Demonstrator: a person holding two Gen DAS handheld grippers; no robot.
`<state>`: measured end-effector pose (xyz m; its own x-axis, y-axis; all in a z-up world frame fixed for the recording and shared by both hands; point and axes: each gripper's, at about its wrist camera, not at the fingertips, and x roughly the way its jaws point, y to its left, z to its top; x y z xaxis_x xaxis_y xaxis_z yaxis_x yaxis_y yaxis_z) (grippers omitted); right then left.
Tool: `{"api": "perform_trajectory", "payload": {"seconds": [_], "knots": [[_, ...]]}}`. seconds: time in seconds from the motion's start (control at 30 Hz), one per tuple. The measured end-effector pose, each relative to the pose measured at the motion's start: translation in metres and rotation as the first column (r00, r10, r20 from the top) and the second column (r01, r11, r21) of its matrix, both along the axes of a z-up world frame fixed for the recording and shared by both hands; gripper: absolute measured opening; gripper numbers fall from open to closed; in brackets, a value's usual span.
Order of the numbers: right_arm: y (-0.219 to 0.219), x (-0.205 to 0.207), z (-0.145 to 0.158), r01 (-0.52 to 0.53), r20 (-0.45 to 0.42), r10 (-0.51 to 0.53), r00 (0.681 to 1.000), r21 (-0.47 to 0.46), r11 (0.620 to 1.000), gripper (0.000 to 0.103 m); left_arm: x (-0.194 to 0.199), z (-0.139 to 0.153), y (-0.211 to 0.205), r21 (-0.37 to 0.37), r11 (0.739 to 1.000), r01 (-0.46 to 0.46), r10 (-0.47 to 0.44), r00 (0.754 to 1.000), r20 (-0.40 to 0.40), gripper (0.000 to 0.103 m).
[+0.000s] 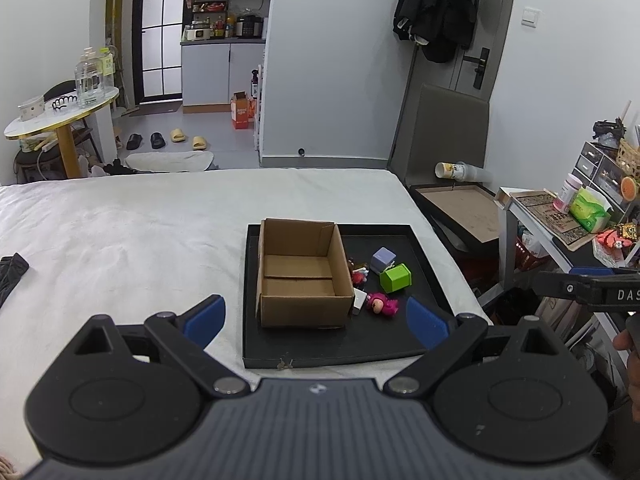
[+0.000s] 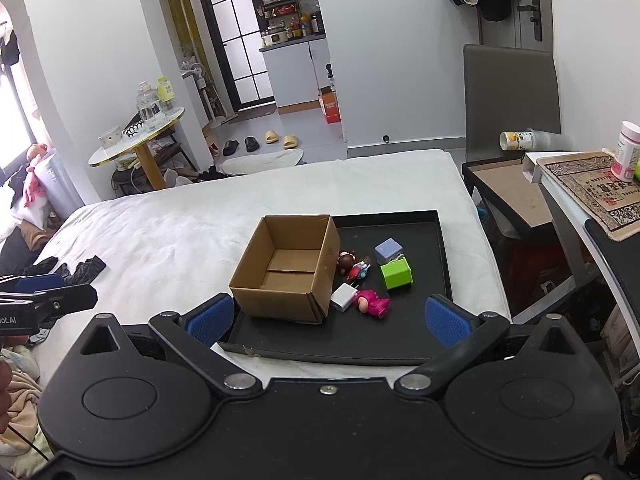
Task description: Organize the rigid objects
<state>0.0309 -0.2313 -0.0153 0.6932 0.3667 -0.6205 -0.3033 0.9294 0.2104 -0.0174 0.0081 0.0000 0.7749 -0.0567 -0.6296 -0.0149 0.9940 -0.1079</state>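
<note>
A black tray [image 1: 328, 350] [image 2: 400, 350] lies on the white bed. On its left part stands an open, empty cardboard box [image 1: 302, 276] [image 2: 286, 270]. To the right of the box lie a purple cube [image 1: 383, 258] [image 2: 388, 249], a green box [image 1: 396, 277] [image 2: 396, 273], a pink figure [image 1: 383, 304] [image 2: 372, 302], a white charger [image 1: 359, 301] [image 2: 345, 297] and a small dark-haired doll [image 1: 357, 272] [image 2: 352, 264]. My left gripper [image 1: 316, 320] hovers open before the tray's near edge. My right gripper [image 2: 330, 320] is open too, short of the tray, holding nothing.
The bed [image 1: 140, 240] stretches left, with dark cloth [image 2: 80, 270] on it. Right of the bed stand a low brown-topped table [image 1: 460, 208], a chair [image 1: 448, 132] and a cluttered side table [image 2: 588, 188]. A round table [image 1: 60, 116] with jars is far left.
</note>
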Motion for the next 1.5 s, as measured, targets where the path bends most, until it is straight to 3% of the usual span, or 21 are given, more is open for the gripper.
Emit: {"api": "perform_trajectory", "payload": {"seconds": [1.0,1.5], "knots": [[0.001,0.024,-0.012,0.005,-0.024,-0.005,1.000,-0.003,1.000,0.103,0.037,-0.013,0.004,-0.024,1.000,0.018,-0.019,0.999,-0.047,0.096],[0.000,0.070,-0.044,0.033,-0.112,-0.029,0.993,0.031,0.999,0.103,0.087,-0.048,0.024,-0.077,0.996,-0.053,0.043,0.990,-0.134,0.096]]}}
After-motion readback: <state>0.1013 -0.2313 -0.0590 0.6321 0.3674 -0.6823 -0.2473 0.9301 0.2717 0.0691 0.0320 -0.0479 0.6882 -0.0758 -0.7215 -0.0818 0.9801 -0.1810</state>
